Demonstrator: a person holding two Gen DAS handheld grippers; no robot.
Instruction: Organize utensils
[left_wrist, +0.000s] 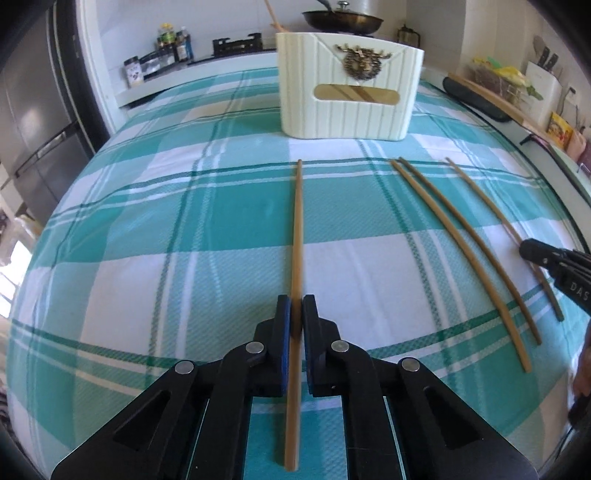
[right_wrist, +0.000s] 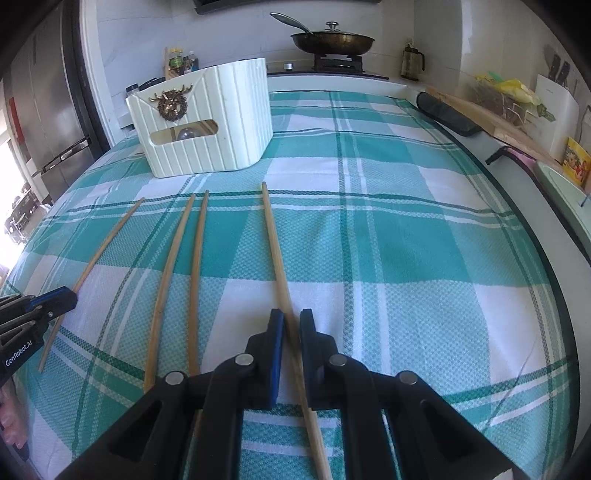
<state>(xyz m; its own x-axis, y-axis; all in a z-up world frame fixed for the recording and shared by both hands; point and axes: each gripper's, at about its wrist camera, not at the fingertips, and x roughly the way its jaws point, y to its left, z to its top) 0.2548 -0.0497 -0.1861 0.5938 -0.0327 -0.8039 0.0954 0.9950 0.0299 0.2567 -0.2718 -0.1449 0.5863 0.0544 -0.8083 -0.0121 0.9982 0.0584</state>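
- The left tool (left_wrist: 296, 314) is clamped on the leftmost chopstick (left_wrist: 297, 229) near its thick end, likely so the thin tip leads toward 12 o'clock.
- The right tool (right_wrist: 291, 328) grips the rightmost chopstick (right_wrist: 275, 243) the same way.
- Between them, a pair of chopsticks (right_wrist: 184, 266) lies loose on the checked cloth (right_wrist: 388, 258) covering the surface.
- At 12 o'clock stands the cream basket (left_wrist: 347, 92); its cut-out shows wooden pieces and something round and shiny inside.

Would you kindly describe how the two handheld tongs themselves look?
Both the left tongs and right tongs are black plastic linkages with silver round pivot pins and blue pads inside the fingers. The left one carries white "GenRobot.AI" lettering, seen from the right wrist.
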